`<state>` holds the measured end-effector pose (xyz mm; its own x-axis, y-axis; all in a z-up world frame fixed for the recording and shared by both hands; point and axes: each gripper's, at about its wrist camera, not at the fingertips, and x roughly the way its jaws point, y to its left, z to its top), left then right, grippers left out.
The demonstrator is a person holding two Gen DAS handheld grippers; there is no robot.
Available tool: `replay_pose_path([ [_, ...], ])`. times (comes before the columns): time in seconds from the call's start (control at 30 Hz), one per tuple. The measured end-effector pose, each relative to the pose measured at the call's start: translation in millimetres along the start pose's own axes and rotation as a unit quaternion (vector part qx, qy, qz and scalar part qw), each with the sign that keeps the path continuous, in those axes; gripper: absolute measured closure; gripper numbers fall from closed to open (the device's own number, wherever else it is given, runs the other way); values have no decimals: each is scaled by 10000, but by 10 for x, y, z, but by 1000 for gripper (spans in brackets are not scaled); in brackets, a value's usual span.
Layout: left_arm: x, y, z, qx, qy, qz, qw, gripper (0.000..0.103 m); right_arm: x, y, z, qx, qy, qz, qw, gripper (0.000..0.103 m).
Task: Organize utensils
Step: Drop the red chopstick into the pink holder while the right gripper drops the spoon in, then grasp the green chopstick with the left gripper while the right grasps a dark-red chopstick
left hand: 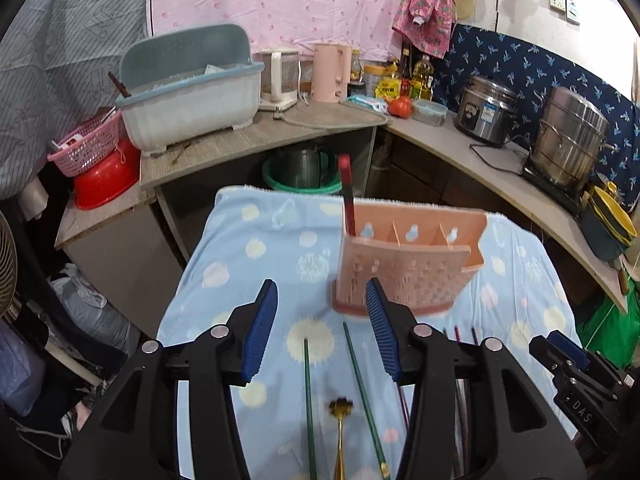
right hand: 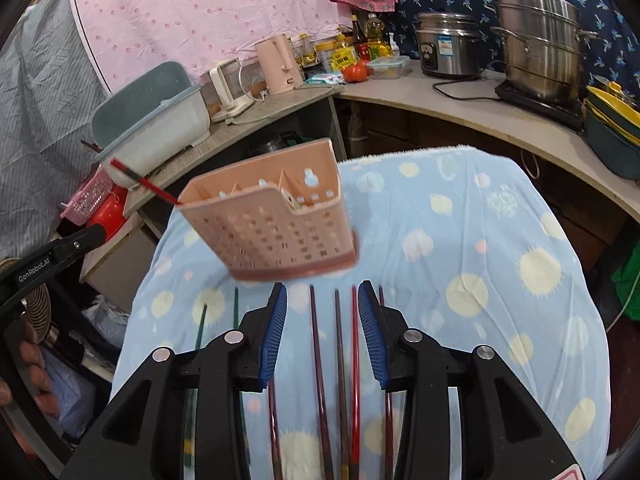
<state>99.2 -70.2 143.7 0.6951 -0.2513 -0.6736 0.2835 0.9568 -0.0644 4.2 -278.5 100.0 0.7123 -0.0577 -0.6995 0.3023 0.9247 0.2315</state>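
Blue dotted cloth covers the worktop; on it, a pink perforated plastic utensil holder with three compartments holds one red chopstick upright at far left. Left gripper and right gripper both gape, empty.

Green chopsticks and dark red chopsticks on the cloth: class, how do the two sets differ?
Colour: the green chopsticks are green; the dark red chopsticks are maroon to red.
Place: the green ones lie below the left gripper, beside a gold spoon; the red ones lie below the right gripper.
Both sets lie flat, outside the pink holder.
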Motion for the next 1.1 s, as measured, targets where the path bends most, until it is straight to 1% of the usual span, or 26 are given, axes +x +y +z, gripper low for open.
replay_pose_path([
  [0.33, -7, 66, -708, 70, 597, 11, 9982, 59, -167, -170, -630, -26, 373, -271, 9989, 66],
  [0.53, 48, 142, -1100, 58, 917, 21, 9958, 59, -101, -288, -1044, -48, 769, -499, 9958, 66],
  [0.63, 64, 153, -1278, 54, 1018, -3, 9948, 59, -65, -306, -1211, -116, 884, -632, 9940, 66],
  [0.8, 119, 180, -1567, 108, 1215, 14, 9925, 59, -37, -304, -1386, -279, 927, -847, 9917, 66],
  [1.0, 172, 255, -1856, 111, 1455, 6, 9893, 60, 8, -353, -1479, -212, 1005, -862, 9910, 66],
  [1.1, 185, 237, -1934, 138, 1525, -26, 9882, 60, 33, -374, -1491, -175, 1034, -861, 9908, 66],
])
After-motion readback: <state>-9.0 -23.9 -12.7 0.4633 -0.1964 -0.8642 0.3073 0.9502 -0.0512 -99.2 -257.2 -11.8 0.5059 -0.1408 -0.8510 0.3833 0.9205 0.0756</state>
